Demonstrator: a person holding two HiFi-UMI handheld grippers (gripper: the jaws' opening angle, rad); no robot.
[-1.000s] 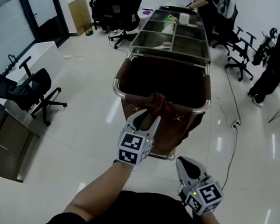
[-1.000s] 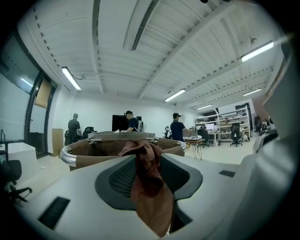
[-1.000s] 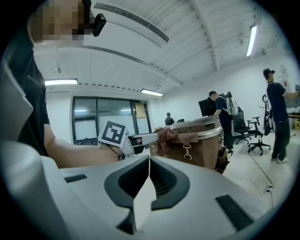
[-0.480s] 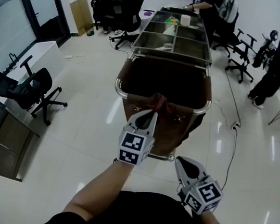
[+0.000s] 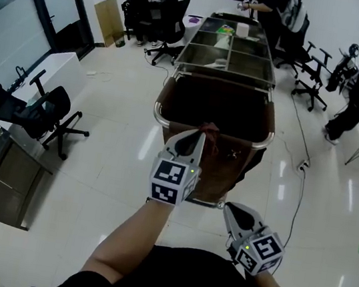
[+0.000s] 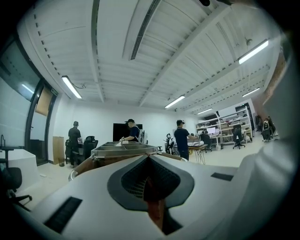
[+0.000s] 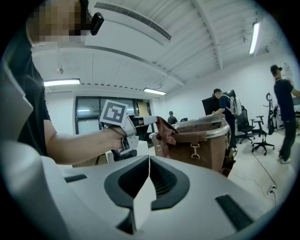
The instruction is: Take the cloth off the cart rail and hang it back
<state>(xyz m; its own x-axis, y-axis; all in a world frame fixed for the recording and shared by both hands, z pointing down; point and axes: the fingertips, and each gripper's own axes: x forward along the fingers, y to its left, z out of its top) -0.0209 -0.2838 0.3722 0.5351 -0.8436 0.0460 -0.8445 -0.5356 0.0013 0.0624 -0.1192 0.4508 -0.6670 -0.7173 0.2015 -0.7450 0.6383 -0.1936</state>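
While the glossy white tiled floor [image 5: 113, 156] fills most of the head view, one long cart [image 5: 228, 59] stands in the middle of this open office, its top split into steel compartments and a dark brown bag hung at the near end. The left gripper [image 5: 199, 136] reaches level to the cart rail [image 5: 162, 117], and its jaws are clamped on the reddish-brown cloth [image 5: 212, 133], which is bunched right at that near rail. The right gripper [image 5: 233, 212] sits lower and nearer the body, well apart from the cart. I count three people at desks along the far side, and a black office chair [image 5: 43, 114] on the left. In the left gripper view, the two jaws meet with a strip of cloth [image 6: 153, 212] pinched between them; the cart [image 6: 123, 149] lies beyond, with three people behind it under long ceiling lights. In the right gripper view, that gripper's jaws are pressed together on nothing. Ahead, the left gripper [image 7: 151, 121] holds the cloth [image 7: 167, 131] up at the rail [image 7: 224, 132]; I cannot tell whether it has cleared the bar. Two metal clasps show on the bag [image 7: 206, 149].
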